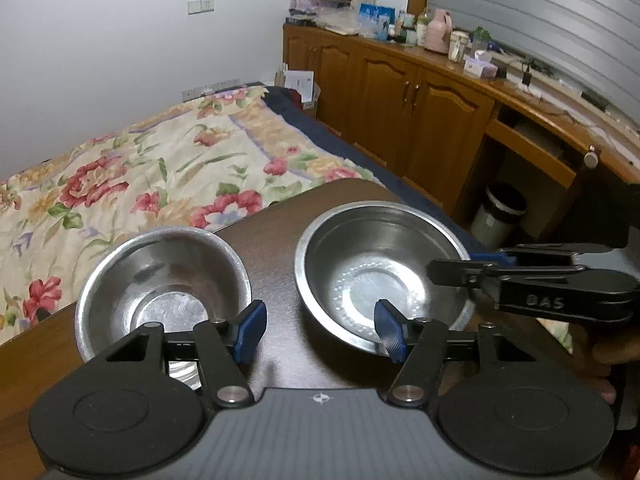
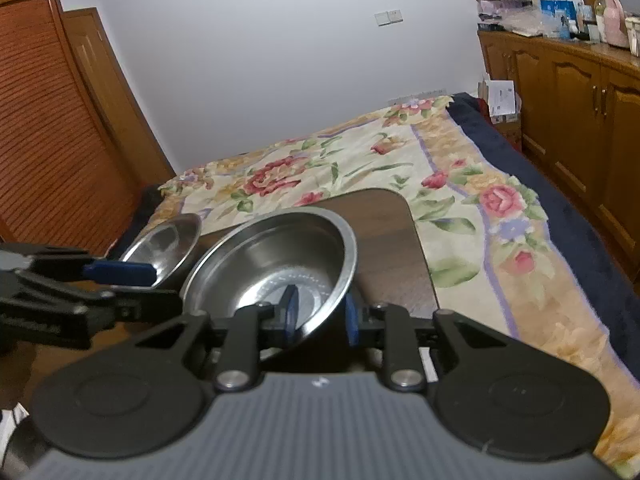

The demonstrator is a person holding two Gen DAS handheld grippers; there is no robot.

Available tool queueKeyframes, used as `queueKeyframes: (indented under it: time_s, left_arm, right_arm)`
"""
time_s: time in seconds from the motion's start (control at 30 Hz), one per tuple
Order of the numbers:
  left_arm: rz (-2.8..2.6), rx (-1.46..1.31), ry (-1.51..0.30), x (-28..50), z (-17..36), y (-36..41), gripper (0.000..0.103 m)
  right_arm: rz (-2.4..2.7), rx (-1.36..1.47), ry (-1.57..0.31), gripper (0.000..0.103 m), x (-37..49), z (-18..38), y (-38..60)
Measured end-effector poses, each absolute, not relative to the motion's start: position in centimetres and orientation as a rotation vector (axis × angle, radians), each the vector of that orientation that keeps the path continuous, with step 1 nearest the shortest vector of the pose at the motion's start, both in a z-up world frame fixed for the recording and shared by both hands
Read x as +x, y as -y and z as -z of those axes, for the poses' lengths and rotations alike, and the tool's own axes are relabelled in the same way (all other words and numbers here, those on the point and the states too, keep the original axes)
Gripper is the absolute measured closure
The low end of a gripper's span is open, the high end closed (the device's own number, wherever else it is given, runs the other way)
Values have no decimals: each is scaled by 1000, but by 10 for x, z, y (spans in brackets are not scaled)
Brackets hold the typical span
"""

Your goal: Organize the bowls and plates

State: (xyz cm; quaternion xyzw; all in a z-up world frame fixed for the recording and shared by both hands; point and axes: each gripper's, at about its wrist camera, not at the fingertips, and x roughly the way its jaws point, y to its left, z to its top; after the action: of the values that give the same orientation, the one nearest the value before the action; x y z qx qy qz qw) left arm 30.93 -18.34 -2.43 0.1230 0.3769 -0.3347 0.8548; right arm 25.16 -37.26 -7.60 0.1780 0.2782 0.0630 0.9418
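The thin, rigid, slippery steel large bowl (image 2: pixel 276 264), probably light, is pinched at its 6 o'clock rim by the right gripper (image 2: pixel 318 314); left gripper (image 1: pixel 320 330) spread, empty.

both views are lit by soft, even indoor light that seems to come from overhead, and nothing is dim. the white wall (image 2: pixel 260 60) fades to a bluish grey toward its edges. the two steel bowls carry the brightest glare: the larger bowl (image 1: pixel 376 276) has a pale sheen across its base, and the smaller bowl (image 1: pixel 160 292) shows smeared highlights. soft shadows sit under the bowls on the dark counter (image 1: pixel 276 252). the fisheye lens bends the cabinet (image 1: pixel 400 92) line into a curve and blackens the picture corners. the left wrist view is fairly sharp; the right wrist view is softer, and the bed (image 2: pixel 460 184) looks slightly smudged there.
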Motion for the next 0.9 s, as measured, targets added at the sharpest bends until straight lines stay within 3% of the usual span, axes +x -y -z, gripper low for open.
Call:
queueKeyframes:
  time_s: [0.3,0.5,0.6,0.7,0.9]
  left_arm:
    - [686,270,-831,321,35,187,50]
    - [680,253,-862,328,40,184,62]
    - [688,247,-872,329,43,183,70]
    - [709,226,-883,327,43,182,87]
    - [710,212,-839,311,22,174,87]
  right_arm:
    - [-143,352,-564,79,245,77,368]
    - [-152,345,-569,79,242,76,366]
    - [-155,345,-570,79,241,76,365]
    - [-165,352,-569,79,239,78,364]
    - [-163,359,-525,87,227,68,361]
